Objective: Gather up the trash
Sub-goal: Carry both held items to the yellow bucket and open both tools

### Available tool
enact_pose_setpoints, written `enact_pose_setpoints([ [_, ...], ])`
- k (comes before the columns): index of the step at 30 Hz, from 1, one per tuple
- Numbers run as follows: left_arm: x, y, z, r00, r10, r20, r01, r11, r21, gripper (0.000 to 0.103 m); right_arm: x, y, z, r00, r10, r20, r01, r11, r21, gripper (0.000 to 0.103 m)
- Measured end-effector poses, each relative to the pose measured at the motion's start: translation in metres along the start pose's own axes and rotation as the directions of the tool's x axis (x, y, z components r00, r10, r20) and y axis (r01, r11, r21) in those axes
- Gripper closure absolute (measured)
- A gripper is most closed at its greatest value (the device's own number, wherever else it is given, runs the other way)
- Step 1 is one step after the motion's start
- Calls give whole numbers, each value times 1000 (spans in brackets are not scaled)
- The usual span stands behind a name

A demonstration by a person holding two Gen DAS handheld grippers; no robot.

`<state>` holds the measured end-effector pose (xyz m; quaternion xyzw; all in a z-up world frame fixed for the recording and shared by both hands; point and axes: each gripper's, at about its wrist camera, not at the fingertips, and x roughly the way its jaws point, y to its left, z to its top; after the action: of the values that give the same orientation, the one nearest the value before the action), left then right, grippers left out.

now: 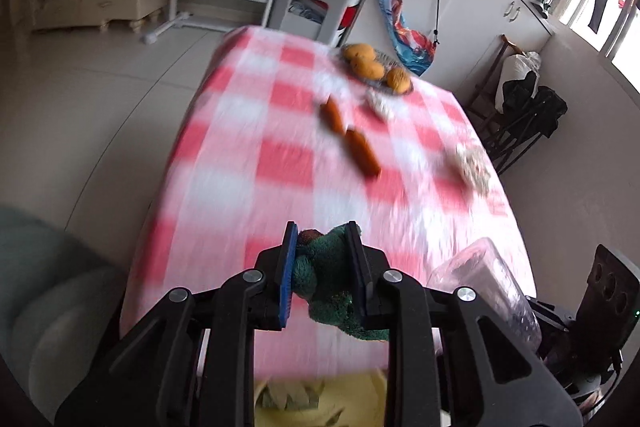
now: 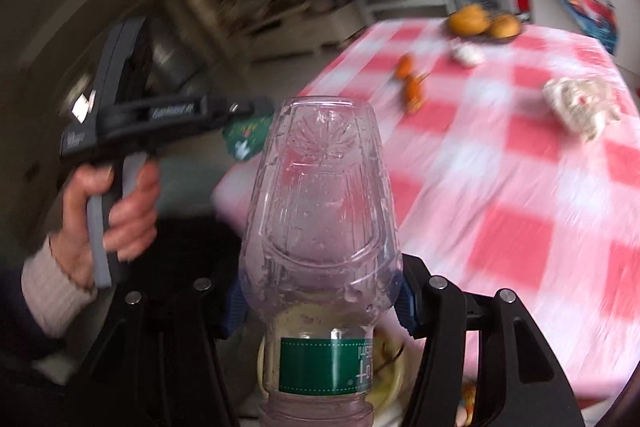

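Note:
My left gripper is shut on a crumpled green wrapper above the near edge of the pink checked table. It also shows in the right wrist view, held by a hand, with the green wrapper in it. My right gripper is shut on a clear plastic bottle with a green label, bottom pointing forward. The bottle shows at the right in the left wrist view. Two crumpled white papers lie on the table.
Two orange sausages and a plate of oranges lie on the far half of the table. A yellow bin sits below the near table edge. A dark chair stands at the right, cabinets behind.

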<state>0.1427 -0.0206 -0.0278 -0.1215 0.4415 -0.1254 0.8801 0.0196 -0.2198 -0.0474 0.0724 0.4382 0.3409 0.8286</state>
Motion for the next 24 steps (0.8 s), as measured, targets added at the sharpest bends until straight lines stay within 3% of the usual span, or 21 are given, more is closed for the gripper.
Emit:
enact_pose_setpoints([
  [7, -35, -15, -63, 1000, 18, -18, -17, 999, 37, 80, 5, 39, -48, 988, 34, -148, -51, 992, -113, 46],
  [12, -30, -21, -101, 997, 37, -71, -35, 999, 32, 80, 23, 48, -61, 978, -26, -208, -4, 989, -145, 45],
  [20, -8, -31, -146, 986, 56, -159, -46, 997, 65, 76, 10, 25, -57, 987, -109, -120, 105, 994, -38, 29],
  [24, -9, -33, -151, 987, 98, -130, -87, 992, 90, 73, 4, 16, -57, 974, -217, -66, 218, 976, 7, 21],
])
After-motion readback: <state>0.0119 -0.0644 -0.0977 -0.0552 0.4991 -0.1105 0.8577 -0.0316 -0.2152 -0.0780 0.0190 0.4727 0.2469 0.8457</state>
